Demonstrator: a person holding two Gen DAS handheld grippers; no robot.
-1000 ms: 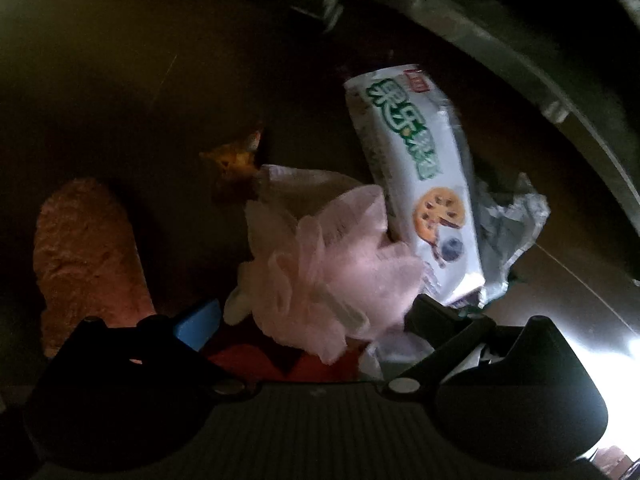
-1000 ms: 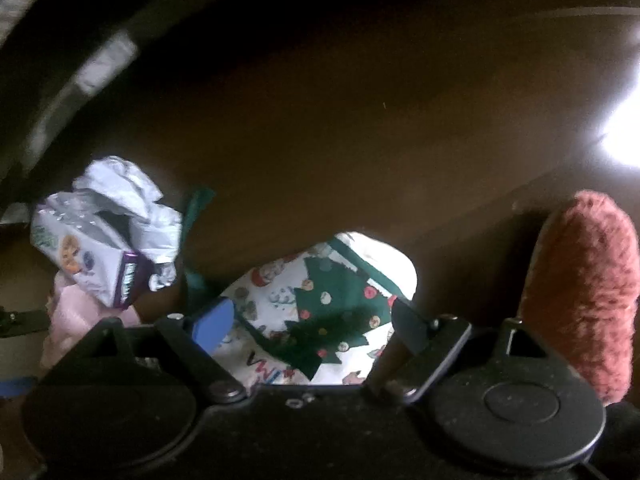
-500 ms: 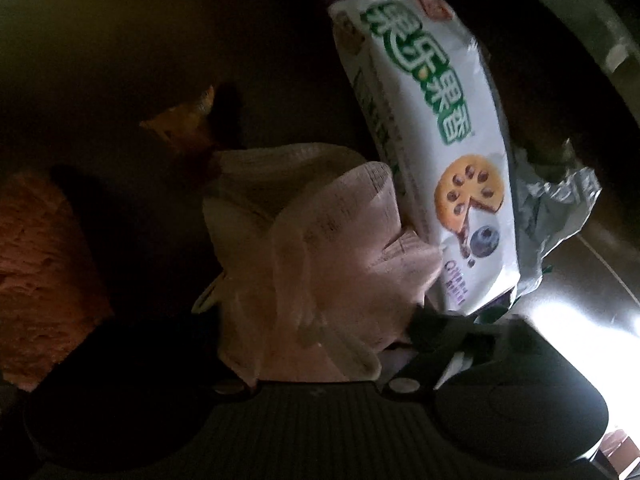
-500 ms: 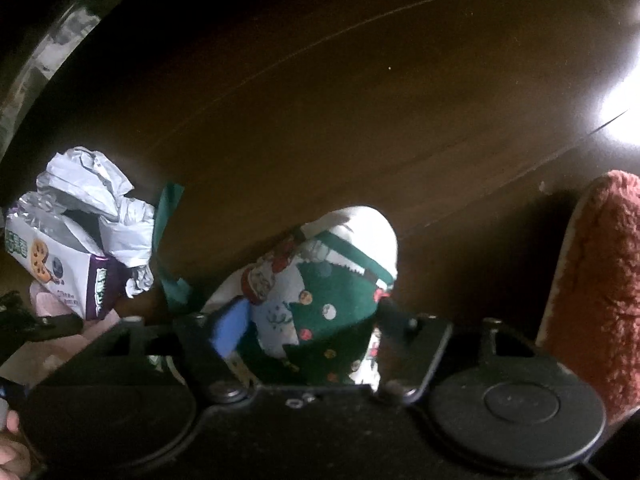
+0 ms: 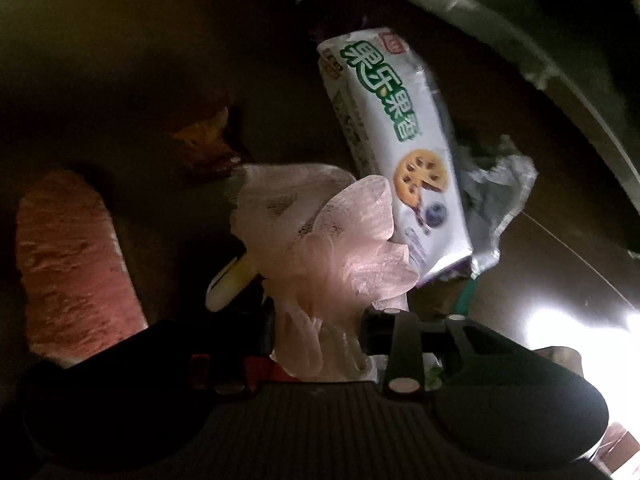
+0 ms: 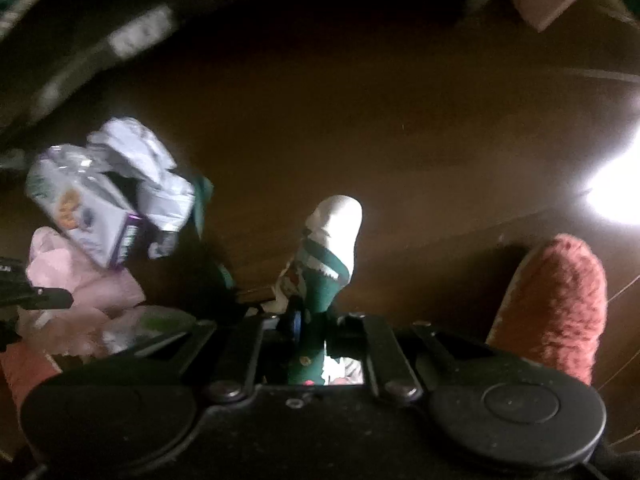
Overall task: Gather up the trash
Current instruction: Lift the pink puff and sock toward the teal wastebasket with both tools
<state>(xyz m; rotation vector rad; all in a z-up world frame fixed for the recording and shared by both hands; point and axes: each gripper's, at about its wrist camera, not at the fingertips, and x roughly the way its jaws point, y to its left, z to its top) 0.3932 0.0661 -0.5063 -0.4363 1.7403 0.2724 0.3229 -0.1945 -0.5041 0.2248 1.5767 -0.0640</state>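
Note:
In the left wrist view my left gripper [image 5: 316, 320] is shut on a pink mesh bath puff [image 5: 328, 240], which bulges out ahead of the jaws. A white and green biscuit packet [image 5: 396, 140] lies just beyond it on the dark wooden floor [image 5: 120, 60], with crumpled silver wrapper [image 5: 496, 196] to its right. In the right wrist view my right gripper [image 6: 316, 320] is shut on a green and white Christmas-print sock [image 6: 328, 256], pinched upright. The packet [image 6: 84, 216] and puff [image 6: 76, 280] show at the left there.
A fuzzy red slipper [image 5: 64, 264] lies left of the left gripper and shows at the right in the right wrist view [image 6: 556, 304]. An orange scrap [image 5: 204, 136] lies on the floor. A grey furniture edge [image 5: 540, 40] runs along the upper right.
Both grippers have closed: the left one on the pink puff, the right one on the sock, which is now squeezed narrow and upright. Both views have shifted back slightly.

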